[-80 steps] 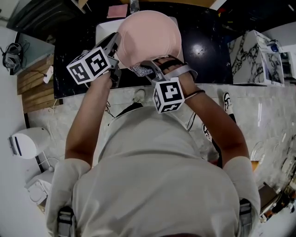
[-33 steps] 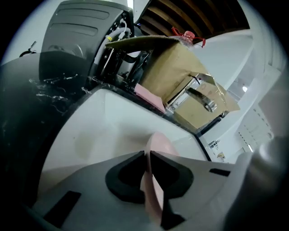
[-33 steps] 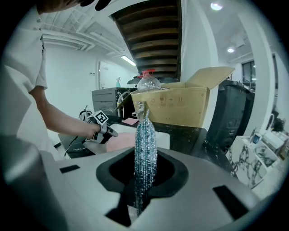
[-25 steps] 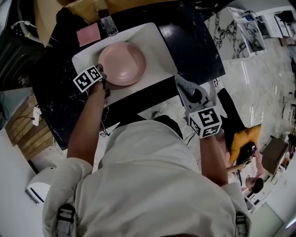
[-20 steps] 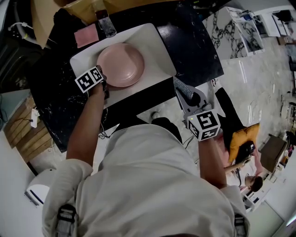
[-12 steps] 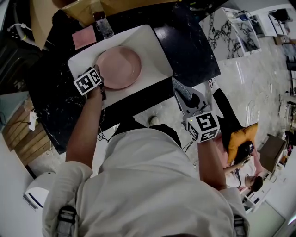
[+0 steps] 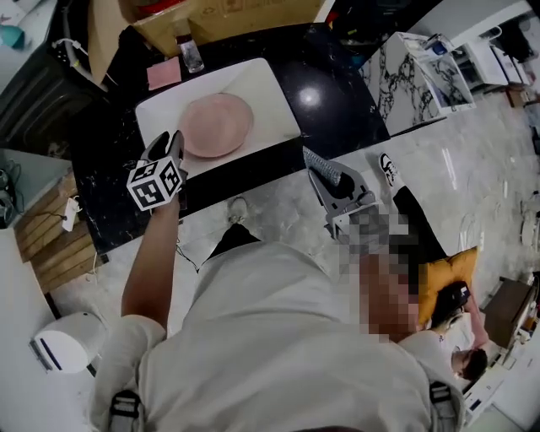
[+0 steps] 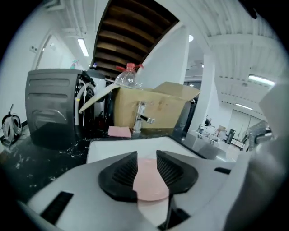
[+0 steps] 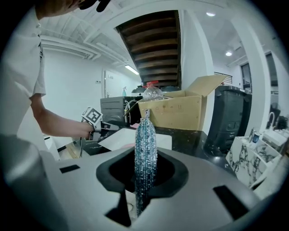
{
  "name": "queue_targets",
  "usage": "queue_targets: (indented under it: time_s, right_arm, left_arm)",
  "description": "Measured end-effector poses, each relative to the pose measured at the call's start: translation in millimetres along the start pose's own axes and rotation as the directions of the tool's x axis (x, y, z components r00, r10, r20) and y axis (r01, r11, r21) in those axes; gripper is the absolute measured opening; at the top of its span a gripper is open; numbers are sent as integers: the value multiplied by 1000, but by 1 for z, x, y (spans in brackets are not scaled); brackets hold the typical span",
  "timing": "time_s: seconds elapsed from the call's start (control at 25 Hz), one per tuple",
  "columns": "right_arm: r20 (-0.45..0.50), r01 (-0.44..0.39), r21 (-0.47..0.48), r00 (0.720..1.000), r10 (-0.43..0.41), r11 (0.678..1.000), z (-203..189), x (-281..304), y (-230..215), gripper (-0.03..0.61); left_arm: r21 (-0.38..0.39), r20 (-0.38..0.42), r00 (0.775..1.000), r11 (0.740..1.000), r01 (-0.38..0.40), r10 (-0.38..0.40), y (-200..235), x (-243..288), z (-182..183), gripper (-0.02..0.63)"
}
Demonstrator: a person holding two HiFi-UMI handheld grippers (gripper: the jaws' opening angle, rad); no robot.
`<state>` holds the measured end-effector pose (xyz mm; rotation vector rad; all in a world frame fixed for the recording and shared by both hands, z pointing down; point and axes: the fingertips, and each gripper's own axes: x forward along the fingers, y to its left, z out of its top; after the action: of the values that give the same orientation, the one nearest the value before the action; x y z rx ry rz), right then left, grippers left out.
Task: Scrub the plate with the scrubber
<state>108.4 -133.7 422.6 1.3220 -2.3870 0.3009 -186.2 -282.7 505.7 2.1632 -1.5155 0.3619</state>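
Two tools, one plate, one scrubber.

Head view: pink plate (image 7: 217, 124) lies flat in a white tray (image 7: 274, 89) on the black marble surface (image 7: 337, 101). Left tool (image 7: 171, 143) is held over the tray's near-left corner, just beside the plate and not touching it. Right tool (image 7: 331, 180) is well apart to the right, off the front edge of the surface, with the grey scrubber (image 7: 320, 165) in it. Pink pad (image 7: 164, 73) and cardboard box (image 7: 228, 17) sit behind the tray.

Left gripper view: left tool (image 8: 146, 168) has its jaws partly apart, having just been opening. Nothing is between the pads, and the plate (image 8: 149, 187) shows through the gap, farther off.

Right gripper view: right tool (image 9: 146, 170) is clamped on the glittery scrubber (image 9: 146, 144), which stands upright between its jaws.
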Motion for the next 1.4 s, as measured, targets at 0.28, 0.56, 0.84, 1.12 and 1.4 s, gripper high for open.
queue_targets:
  time_s: [0.28,0.56,0.84,1.12,1.4]
  right_arm:
    - [90,-96,-53,991,100,994,-19,-65,10,78]
    - [125,-180,-58,975,186,982,-39,-121,43,78]
    - [110,-230,-74,965,237,970,-56,-152,90,78]
    - [73,-222,-102,970,230,970,-59,-174,141,78]
    - [85,-203,-109,973,213,973,-54,-190,209,78]
  left_arm:
    - [108,103,983,984,142,-153,-126,-135,-4,143]
    - [205,64,965,950,237,-255,-217,-250,-46,141]
    - [181,9,946,931,317,-324,-248,-309,-73,138]
    - [244,-1,930,902,357,-368,-241,-360,-88,110]
    - [215,1,918,897,387,-397,-205,-415,-115,97]
